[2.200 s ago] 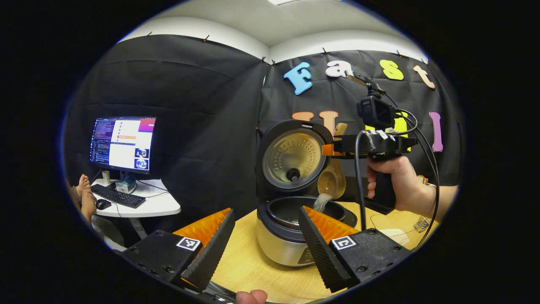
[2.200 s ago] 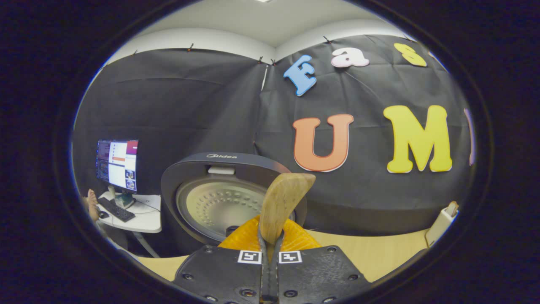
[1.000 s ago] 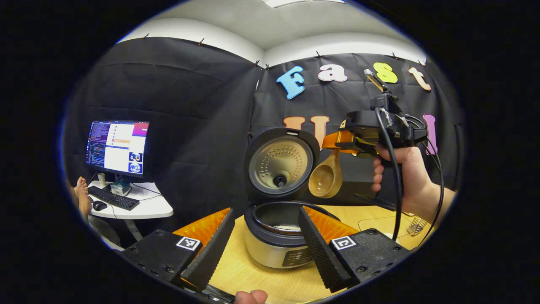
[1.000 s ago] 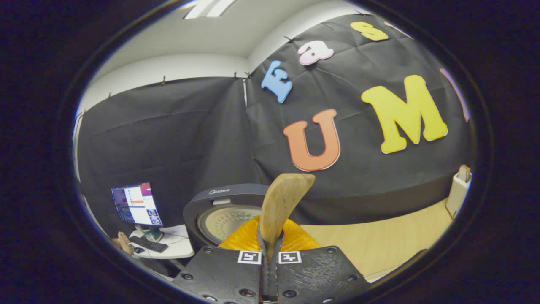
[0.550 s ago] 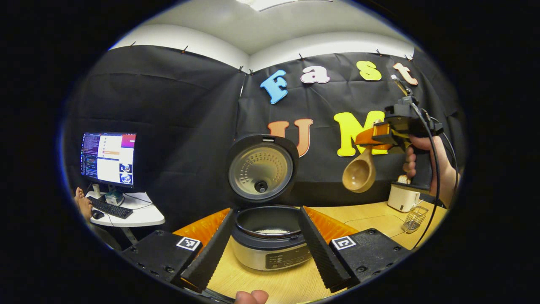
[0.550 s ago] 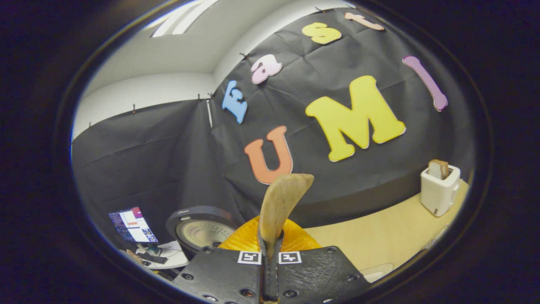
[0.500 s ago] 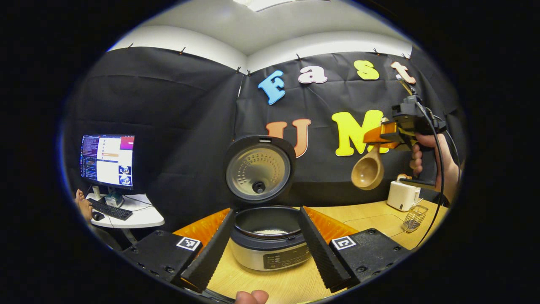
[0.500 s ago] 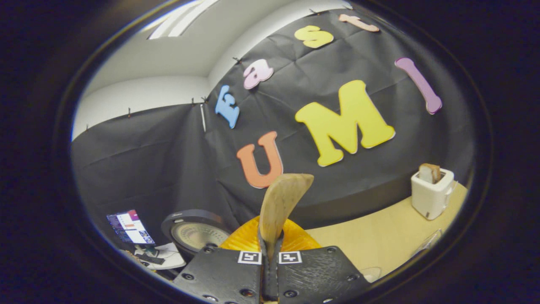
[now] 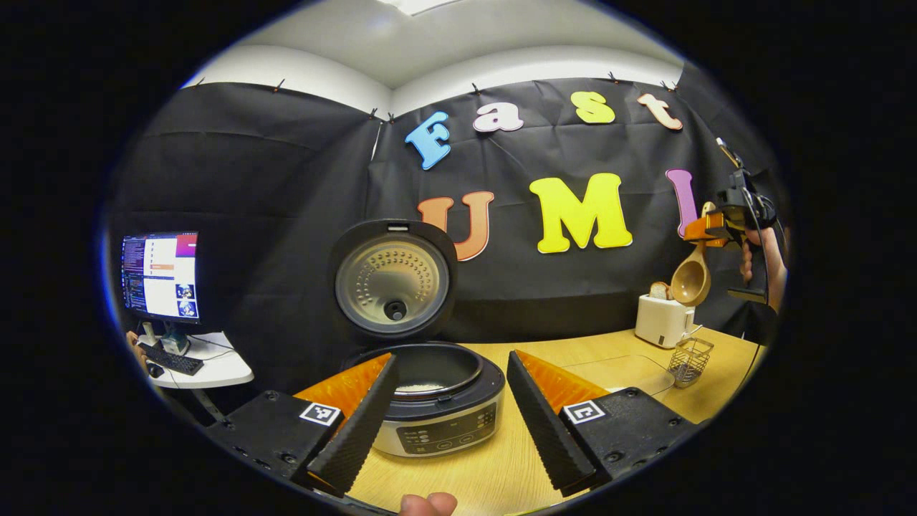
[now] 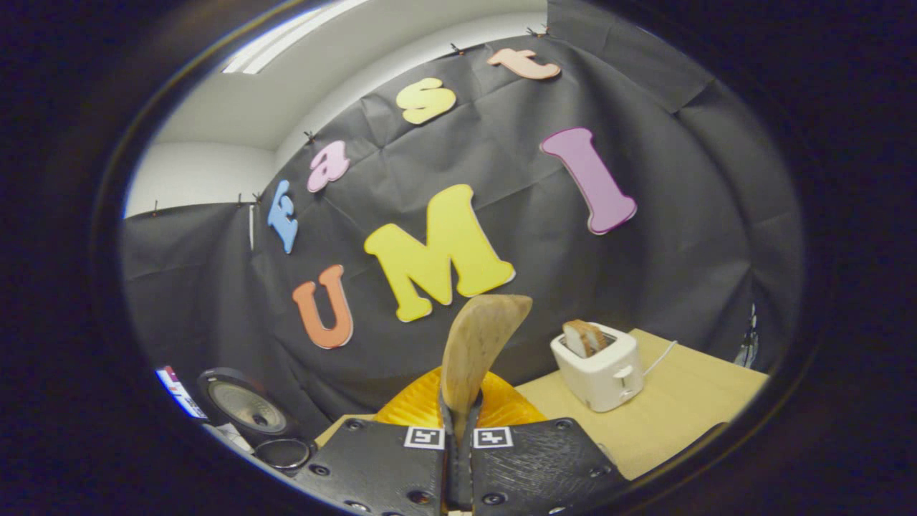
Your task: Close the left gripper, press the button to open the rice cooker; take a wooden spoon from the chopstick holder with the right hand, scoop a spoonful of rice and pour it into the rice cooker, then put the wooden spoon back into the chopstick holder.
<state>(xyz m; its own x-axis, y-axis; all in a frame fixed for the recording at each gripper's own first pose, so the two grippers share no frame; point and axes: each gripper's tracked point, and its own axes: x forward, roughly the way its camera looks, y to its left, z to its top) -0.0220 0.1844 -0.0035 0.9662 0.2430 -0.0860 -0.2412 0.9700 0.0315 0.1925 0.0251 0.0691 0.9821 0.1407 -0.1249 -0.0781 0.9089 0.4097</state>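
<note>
Black cloth backs the bench [image 9: 501, 473], where the rice cooker [image 9: 437, 401] stands lid-up. Right claw [image 10: 458, 419] clamps the wooden spoon [image 10: 476, 351] above the chopstick holder [image 9: 688, 360]; left claw [image 9: 448, 408] gapes empty.

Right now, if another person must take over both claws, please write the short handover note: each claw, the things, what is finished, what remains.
Left claw: open, empty, in front of the silver rice cooker.
Right claw: shut on the handle of the light wooden spoon, held high, bowl hanging down, above the small wire chopstick holder beside the white toaster.
Done: lid is up, white rice lies in the pot.
Left: lower the spoon into the holder and release.
</note>
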